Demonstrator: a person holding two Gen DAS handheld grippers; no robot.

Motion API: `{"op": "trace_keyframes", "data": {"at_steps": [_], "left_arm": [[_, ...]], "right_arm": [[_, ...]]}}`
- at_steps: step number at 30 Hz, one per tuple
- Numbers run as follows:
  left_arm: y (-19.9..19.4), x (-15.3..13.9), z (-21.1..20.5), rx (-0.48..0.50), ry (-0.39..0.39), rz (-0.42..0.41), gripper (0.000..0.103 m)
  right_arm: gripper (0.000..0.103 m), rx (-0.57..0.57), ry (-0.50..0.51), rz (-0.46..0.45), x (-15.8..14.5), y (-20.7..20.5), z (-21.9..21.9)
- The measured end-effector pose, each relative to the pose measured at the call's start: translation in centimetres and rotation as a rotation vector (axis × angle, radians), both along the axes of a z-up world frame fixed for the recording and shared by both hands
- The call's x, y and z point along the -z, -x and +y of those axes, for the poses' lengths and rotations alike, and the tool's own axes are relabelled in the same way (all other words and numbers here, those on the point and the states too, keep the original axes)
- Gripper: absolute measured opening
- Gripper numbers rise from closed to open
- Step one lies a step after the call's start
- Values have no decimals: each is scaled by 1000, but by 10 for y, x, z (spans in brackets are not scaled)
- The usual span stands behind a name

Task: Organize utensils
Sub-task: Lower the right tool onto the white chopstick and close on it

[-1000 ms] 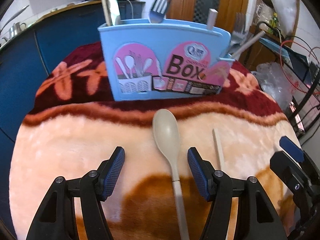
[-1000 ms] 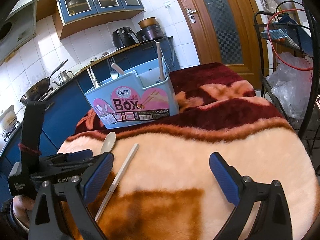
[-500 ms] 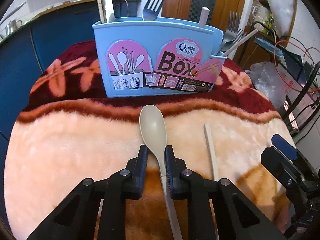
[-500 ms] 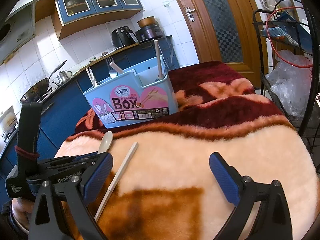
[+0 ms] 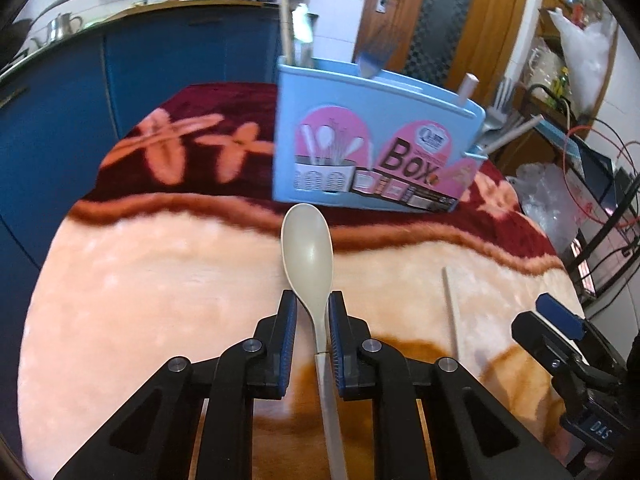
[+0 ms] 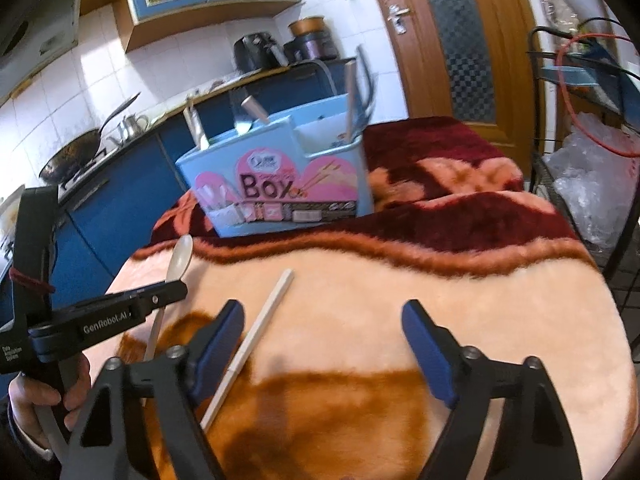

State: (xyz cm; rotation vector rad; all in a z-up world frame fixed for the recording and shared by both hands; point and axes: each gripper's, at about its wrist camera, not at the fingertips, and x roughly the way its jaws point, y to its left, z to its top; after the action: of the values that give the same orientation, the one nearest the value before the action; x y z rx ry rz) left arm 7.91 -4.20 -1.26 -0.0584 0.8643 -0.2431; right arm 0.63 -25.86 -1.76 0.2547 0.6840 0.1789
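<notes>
Left gripper (image 5: pixel 313 322) clamped on the spoon (image 5: pixel 308 254); next, lift it ahead into the blue box (image 5: pixel 374 152). Right gripper (image 6: pixel 324 344), jaws narrowing, grasps nothing; chopstick (image 6: pixel 256 336) between them.

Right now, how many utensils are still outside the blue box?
2: a spoon held in the left gripper, and a chopstick lying on the blanket beside the right gripper.
</notes>
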Motion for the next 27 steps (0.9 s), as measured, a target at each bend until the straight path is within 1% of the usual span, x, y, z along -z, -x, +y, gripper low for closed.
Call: {"op": "trace_keyframes", "data": {"at_steps": [2, 7, 9, 10, 12, 14, 17, 20, 23, 24, 25, 26, 27], "left_arm": [[0, 1, 7, -14, 2, 3, 16], [0, 6, 24, -48, 11, 33, 16], [0, 9, 29, -52, 15, 50, 16], [0, 10, 31, -54, 18, 57, 16], [0, 11, 33, -39, 17, 62, 16], [0, 11, 32, -14, -1, 69, 16], [-3, 11, 30, 24, -27, 90, 18], [-7, 11, 26, 70, -58, 122, 23], [-10, 10, 22, 118, -100, 156, 27], [-11, 9, 21, 132, -111, 165, 30], [-11, 9, 19, 150, -115, 180, 36], [-12, 9, 19, 164, -111, 191, 40], [-12, 9, 18, 184, -99, 205, 48]], "right_arm": [[71, -44, 5, 35, 0, -5, 7], [62, -106, 49, 100, -2, -14, 24], [59, -125, 53, 137, -3, -19, 27], [56, -137, 52, 161, -4, -22, 29], [52, -159, 60, 200, -5, -28, 34], [42, -185, 73, 244, -7, -35, 39], [38, -210, 81, 310, -8, -43, 44], [34, -235, 74, 389, -4, -52, 51], [34, -247, 80, 445, 1, -57, 57], [34, -248, 89, 460, 2, -58, 59], [34, -248, 100, 471, 3, -59, 61], [34, -249, 107, 476, 3, -60, 61], [34, -249, 113, 487, 3, -61, 62]]}}
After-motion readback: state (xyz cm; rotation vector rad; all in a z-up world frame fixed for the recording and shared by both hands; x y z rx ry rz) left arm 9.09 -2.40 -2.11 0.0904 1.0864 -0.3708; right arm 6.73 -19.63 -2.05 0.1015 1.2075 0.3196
